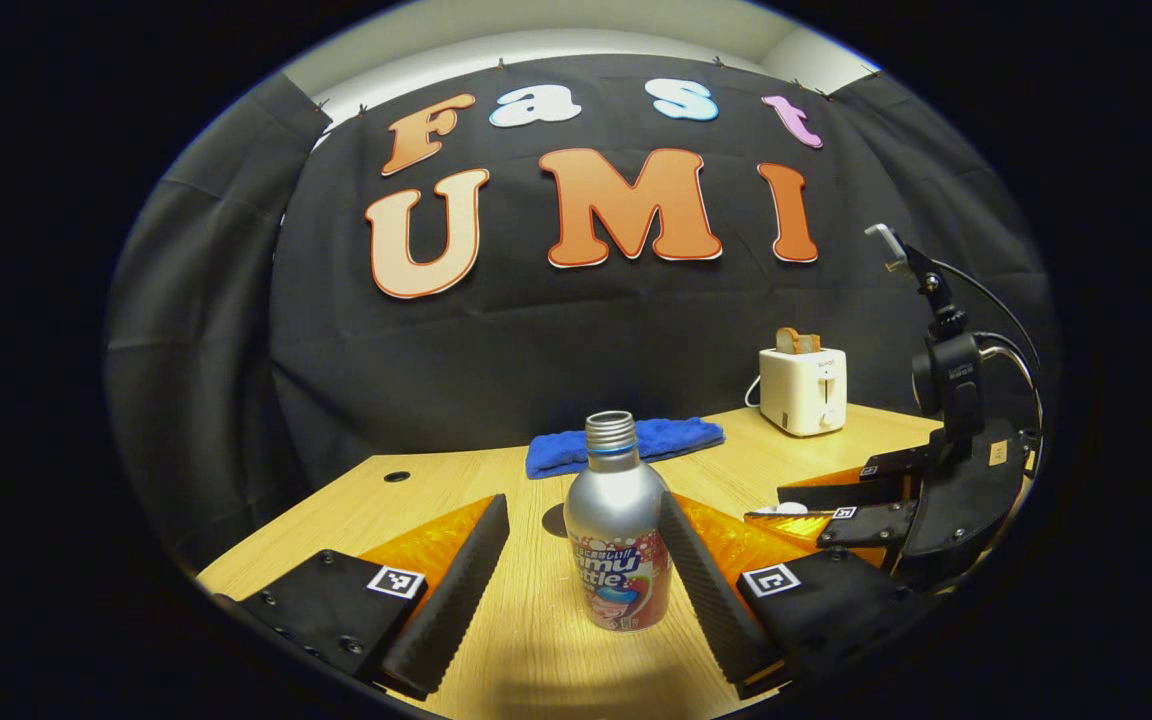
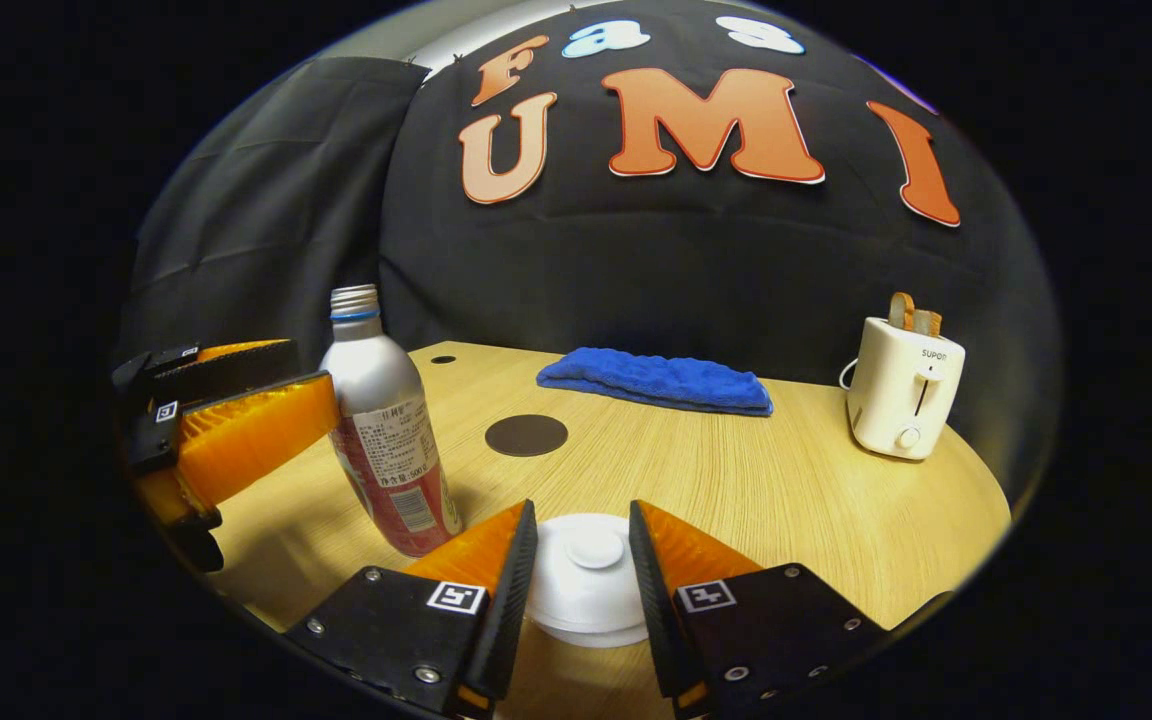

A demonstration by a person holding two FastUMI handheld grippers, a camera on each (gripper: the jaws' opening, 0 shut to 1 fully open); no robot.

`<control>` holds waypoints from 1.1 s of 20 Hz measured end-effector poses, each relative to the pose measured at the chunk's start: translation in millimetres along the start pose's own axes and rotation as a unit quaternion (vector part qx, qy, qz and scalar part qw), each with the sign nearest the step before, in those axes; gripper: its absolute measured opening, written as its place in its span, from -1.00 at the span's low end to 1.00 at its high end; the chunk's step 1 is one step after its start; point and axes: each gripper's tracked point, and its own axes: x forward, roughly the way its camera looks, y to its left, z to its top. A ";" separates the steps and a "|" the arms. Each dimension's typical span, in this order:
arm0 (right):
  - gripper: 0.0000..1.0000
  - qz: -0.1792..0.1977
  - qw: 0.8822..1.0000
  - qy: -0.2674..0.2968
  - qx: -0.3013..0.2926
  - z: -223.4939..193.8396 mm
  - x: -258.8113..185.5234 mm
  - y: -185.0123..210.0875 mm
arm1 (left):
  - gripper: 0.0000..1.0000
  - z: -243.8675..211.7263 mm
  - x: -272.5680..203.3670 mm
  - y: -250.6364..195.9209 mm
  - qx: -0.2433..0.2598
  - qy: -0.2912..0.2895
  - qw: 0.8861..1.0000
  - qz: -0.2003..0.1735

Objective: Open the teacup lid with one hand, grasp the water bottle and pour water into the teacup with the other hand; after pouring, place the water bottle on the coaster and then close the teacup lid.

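Bottle (image 1: 619, 545) upright btwn L fingers (image 1: 456, 590), mouth up.

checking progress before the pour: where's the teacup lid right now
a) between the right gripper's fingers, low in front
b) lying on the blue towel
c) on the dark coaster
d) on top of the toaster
a: the white teacup lid sits between the right gripper fingers.
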 end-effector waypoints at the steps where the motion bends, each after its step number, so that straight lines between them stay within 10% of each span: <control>1: 0.05 0.001 1.000 -0.001 0.002 0.9 0.3 -0.4 | 0.99 -0.7 0.6 -1.8 0.000 0.001 1.000 -0.001; 7: -0.50 -0.006 1.000 0.000 0.005 2.1 0.0 -6.6 | 0.99 -9.1 2.5 -6.8 -0.003 0.008 1.000 -0.004; 22: -0.55 -0.029 0.998 -0.054 0.012 40.4 -55.9 -45.3 | 0.99 -60.7 25.8 -31.3 -0.032 0.083 0.996 -0.027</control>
